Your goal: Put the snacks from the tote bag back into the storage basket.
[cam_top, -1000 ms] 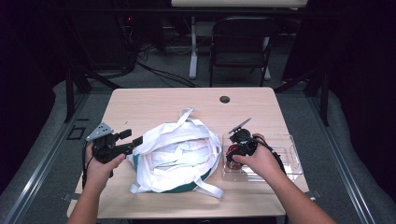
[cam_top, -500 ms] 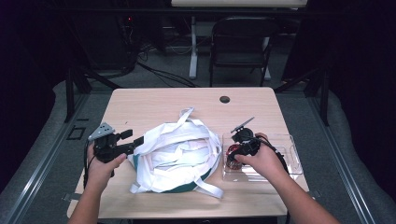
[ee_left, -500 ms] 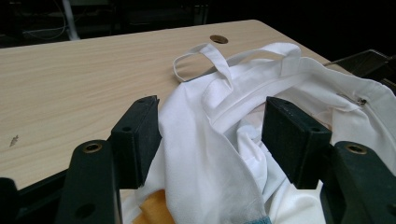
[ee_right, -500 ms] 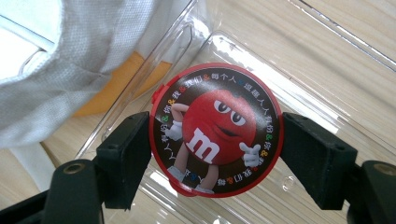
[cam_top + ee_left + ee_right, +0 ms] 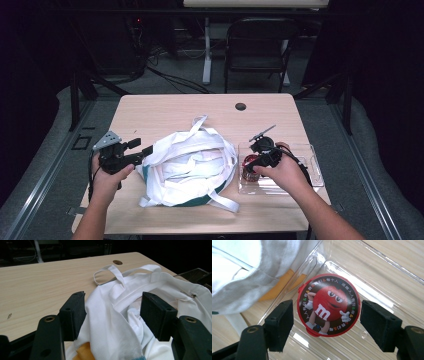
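Observation:
A white cloth bag [image 5: 187, 167] with long straps and a green hem lies crumpled in the middle of the table; its fabric [image 5: 117, 315] bulges up between my left gripper's jaws. My left gripper [image 5: 141, 148] stands open at the bag's left edge, its jaws on either side of a fold without pinching it. A round red M&M's tub [image 5: 328, 305] stands in a clear plastic tray [image 5: 305, 167] at the right. My right gripper [image 5: 248, 165] points down over the tub [image 5: 249, 175], open, with one jaw on each side of the lid and a gap on both.
The light wooden table [image 5: 165, 115] has bare room behind the bag and a cable hole [image 5: 240, 106] at the back. A loose strap loop [image 5: 106, 273] lies on the wood. A folding chair [image 5: 257, 50] stands beyond the table.
My right gripper has tipped down and moved left over the red tub in the tray. My left gripper has edged slightly right toward the bag.

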Tool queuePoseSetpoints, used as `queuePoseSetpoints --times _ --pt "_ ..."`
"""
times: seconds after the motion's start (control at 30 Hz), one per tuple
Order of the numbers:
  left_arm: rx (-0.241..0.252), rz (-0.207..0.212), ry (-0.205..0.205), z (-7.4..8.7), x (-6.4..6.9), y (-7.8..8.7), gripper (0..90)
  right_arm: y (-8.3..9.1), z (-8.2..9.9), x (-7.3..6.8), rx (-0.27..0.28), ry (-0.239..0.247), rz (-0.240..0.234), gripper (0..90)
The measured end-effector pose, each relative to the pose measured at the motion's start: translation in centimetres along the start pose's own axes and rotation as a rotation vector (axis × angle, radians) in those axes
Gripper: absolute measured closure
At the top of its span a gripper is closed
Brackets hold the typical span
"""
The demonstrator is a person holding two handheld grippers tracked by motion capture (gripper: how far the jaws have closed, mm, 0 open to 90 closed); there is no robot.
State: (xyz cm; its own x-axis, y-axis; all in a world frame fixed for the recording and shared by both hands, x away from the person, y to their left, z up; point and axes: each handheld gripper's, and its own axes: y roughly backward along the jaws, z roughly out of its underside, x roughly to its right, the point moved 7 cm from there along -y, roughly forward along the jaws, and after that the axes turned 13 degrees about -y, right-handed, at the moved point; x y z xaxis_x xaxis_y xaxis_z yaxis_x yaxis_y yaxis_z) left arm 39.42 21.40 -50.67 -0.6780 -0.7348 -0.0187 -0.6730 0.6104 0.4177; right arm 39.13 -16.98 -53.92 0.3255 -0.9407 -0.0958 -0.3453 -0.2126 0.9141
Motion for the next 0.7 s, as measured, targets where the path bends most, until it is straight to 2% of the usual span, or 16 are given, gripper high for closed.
queuePoseSetpoints --times 0.43,0.5,0.67,0.7 --pt "0.000 0.002 -0.003 -0.1 0.0 0.0 37.1 2.0 -0.1 -0.7 0.072 0.004 -0.028 27.2" --pt "-0.001 0.001 -0.006 -0.1 0.0 0.0 37.1 2.3 -0.1 -0.8 0.071 0.014 -0.023 27.3" --pt "-0.002 0.002 -0.005 -0.2 0.0 0.0 37.1 2.9 0.2 -1.5 0.099 0.031 -0.044 27.7" --pt "-0.002 0.001 -0.008 -0.1 0.0 0.0 37.1 3.0 0.3 -1.5 0.113 0.032 -0.035 27.8"
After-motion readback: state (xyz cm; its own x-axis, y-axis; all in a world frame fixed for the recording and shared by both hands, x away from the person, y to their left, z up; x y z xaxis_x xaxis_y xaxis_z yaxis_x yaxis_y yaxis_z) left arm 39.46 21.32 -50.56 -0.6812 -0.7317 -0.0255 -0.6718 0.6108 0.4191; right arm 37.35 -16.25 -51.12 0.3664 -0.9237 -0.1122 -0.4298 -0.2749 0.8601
